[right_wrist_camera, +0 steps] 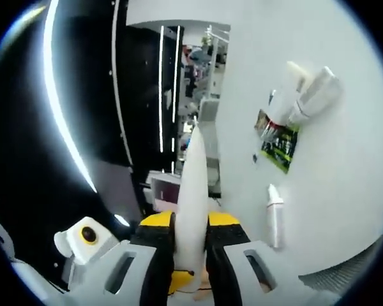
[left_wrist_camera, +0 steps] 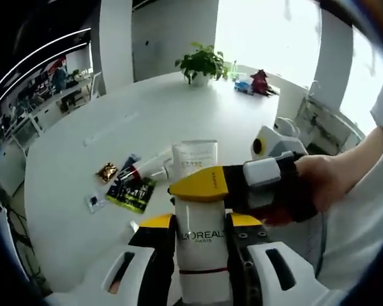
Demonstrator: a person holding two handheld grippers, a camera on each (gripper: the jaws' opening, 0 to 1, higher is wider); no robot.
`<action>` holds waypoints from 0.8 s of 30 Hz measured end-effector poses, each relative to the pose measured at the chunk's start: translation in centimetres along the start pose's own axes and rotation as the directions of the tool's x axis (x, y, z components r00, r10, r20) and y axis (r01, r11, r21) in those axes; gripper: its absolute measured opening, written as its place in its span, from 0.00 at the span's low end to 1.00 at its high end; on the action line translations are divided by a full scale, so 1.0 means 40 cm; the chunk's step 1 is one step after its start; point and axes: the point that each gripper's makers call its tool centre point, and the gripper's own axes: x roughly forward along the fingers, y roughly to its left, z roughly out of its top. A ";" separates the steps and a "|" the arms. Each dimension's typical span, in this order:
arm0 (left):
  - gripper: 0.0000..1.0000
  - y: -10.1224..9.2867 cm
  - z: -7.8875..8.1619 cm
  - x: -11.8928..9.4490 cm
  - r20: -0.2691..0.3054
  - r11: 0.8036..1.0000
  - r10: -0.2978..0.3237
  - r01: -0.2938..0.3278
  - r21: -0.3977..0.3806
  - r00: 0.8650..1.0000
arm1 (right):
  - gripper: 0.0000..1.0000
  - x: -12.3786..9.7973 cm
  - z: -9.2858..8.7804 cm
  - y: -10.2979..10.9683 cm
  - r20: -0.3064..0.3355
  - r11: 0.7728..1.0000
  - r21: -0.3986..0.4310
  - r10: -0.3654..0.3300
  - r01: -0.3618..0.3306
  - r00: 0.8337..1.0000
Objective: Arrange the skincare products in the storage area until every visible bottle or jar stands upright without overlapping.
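A white L'Oreal tube (left_wrist_camera: 201, 245) stands upright between the yellow-tipped jaws of my left gripper (left_wrist_camera: 201, 224), which is shut on its lower body. My right gripper (left_wrist_camera: 196, 185) reaches in from the right, held by a hand, and clamps the same tube just below its flat crimped top. In the right gripper view the tube (right_wrist_camera: 191, 185) shows edge-on, pinched by my right gripper (right_wrist_camera: 191, 222). Both grippers hold it above the round white table (left_wrist_camera: 147, 115). A small white bottle (right_wrist_camera: 274, 217) lies on its side on the table. Two more pale tubes or bottles (right_wrist_camera: 306, 95) lie together beyond it.
Green and dark sachets (left_wrist_camera: 131, 188) and a gold packet (left_wrist_camera: 106, 171) lie on the table left of the tube. A potted plant (left_wrist_camera: 202, 62) and red and blue toys (left_wrist_camera: 255, 83) stand at the far edge. The person's sleeve (left_wrist_camera: 370, 210) is on the right.
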 end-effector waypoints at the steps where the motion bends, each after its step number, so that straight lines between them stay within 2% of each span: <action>1: 0.34 -0.002 0.001 -0.001 0.007 1.000 0.000 0.000 0.007 1.000 | 0.16 0.000 0.000 0.004 -0.003 1.000 -0.015 0.002 -0.002 1.000; 5: 0.34 0.003 0.003 -0.005 0.036 1.000 -0.009 0.010 -0.023 0.999 | 0.16 0.000 0.000 0.015 -0.007 0.999 -0.045 0.021 -0.021 1.000; 17: 0.34 0.000 -0.010 -0.026 0.089 0.999 -0.028 0.032 -0.034 0.996 | 0.15 0.000 -0.017 0.036 -0.058 0.988 -0.128 0.073 -0.080 0.996; 19: 0.34 -0.007 -0.009 -0.032 0.106 0.998 -0.047 0.051 -0.029 0.993 | 0.15 -0.001 -0.021 0.049 -0.067 0.985 -0.147 0.084 -0.094 0.994; 20: 0.35 -0.010 -0.010 -0.039 0.122 0.996 -0.081 0.084 -0.020 0.989 | 0.15 -0.001 -0.022 0.054 -0.069 0.984 -0.152 0.089 -0.098 0.994; 22: 0.37 -0.029 -0.006 -0.053 0.150 0.991 -0.120 0.128 -0.045 0.981 | 0.15 0.000 -0.025 0.065 -0.075 0.980 -0.162 0.101 -0.112 0.992; 24: 0.38 -0.023 -0.010 -0.068 0.169 0.987 -0.137 0.149 -0.064 0.976 | 0.15 -0.001 -0.029 0.077 -0.085 0.976 -0.176 0.113 -0.126 0.990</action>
